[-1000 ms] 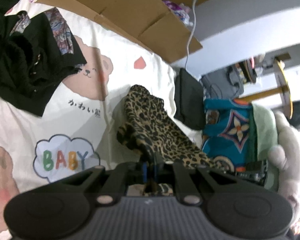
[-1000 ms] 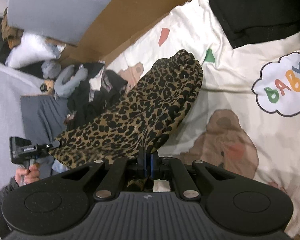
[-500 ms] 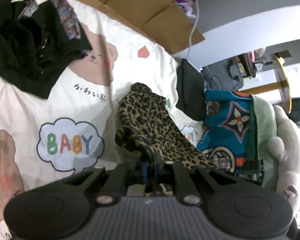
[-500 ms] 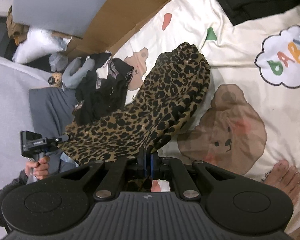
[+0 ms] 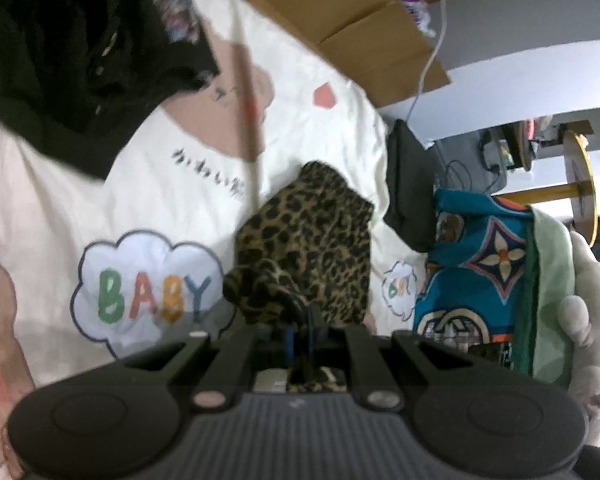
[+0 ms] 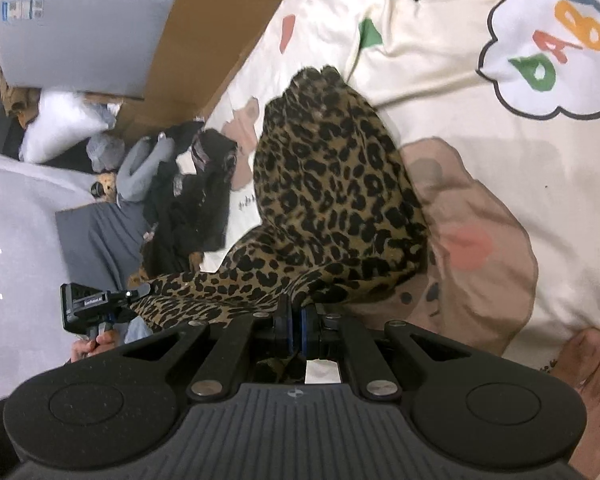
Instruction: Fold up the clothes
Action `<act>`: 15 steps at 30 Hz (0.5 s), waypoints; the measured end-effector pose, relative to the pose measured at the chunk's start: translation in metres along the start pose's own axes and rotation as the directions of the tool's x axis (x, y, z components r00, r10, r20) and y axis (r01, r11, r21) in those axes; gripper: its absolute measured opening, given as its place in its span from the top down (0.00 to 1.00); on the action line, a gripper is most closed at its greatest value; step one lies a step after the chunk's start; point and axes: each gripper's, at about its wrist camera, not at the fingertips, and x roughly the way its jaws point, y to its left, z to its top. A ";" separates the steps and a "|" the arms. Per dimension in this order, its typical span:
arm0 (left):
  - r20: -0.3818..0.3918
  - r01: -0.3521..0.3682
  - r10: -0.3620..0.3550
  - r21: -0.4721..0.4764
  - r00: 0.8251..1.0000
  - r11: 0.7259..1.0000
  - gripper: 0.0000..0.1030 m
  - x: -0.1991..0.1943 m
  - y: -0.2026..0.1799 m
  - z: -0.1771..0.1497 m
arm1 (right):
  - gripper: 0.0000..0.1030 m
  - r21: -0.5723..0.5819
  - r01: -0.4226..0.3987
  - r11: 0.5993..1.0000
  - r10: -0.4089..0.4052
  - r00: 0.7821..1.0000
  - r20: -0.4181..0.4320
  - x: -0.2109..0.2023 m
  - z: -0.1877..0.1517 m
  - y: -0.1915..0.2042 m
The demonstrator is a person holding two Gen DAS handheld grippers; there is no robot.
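while both tongs (image 5: pixel 300 330) (image 6: pixel 296 322) pinch its near edge, the leopard-print garment (image 6: pixel 332 196) trails ahead onto the bedsheet (image 6: pixel 440 92).

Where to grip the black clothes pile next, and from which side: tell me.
Take the black clothes pile by its loose lower edge, which lies flat on the printed sheet, coming in low from the sheet side. The middle looks bunched and thick. Both the left gripper and the right gripper are shut on the leopard cloth.

My garment (image 5: pixel 312 248) is tan with black leopard spots; the bedsheet (image 6: pixel 440 52) cream with brown bears and coloured "BABY" clouds; my tools (image 6: pixel 296 328) black.
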 end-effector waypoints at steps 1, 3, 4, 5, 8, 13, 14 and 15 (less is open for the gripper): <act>0.002 0.011 -0.011 -0.011 1.000 1.000 0.94 0.000 0.005 -0.004 | 0.98 -0.005 -0.001 1.000 0.001 1.000 -0.010 0.001 -0.001 0.000; 0.011 0.037 -0.037 -0.036 0.999 0.999 0.94 0.000 0.013 -0.011 | 0.98 -0.009 -0.004 1.000 0.003 1.000 -0.030 0.002 -0.002 0.000; 0.019 0.055 -0.054 -0.048 0.998 0.997 0.94 -0.002 0.016 -0.014 | 0.98 -0.013 -0.007 1.000 0.007 0.999 -0.034 0.001 -0.002 0.002; 0.038 0.081 -0.079 -0.058 0.996 0.995 0.94 -0.005 0.017 -0.016 | 0.98 -0.020 -0.013 1.000 0.012 0.999 -0.031 -0.002 -0.001 0.005; 0.105 0.160 -0.153 -0.064 0.983 0.985 0.94 -0.017 0.015 -0.020 | 0.98 -0.050 -0.040 0.998 0.039 0.999 -0.016 -0.011 0.003 0.015; 0.110 0.164 -0.162 -0.010 0.981 0.986 0.94 -0.037 0.000 -0.026 | 0.98 -0.078 -0.048 0.996 0.043 0.997 -0.065 -0.012 0.002 0.024; 0.088 0.145 -0.144 -0.012 0.986 0.989 0.94 -0.038 0.002 -0.030 | 0.98 -0.084 -0.043 0.996 0.035 0.995 -0.090 -0.009 -0.001 0.024; 0.066 0.127 -0.126 -0.014 0.990 0.992 0.94 -0.039 0.004 -0.033 | 0.98 -0.089 -0.038 0.995 0.027 0.993 -0.116 -0.006 -0.006 0.023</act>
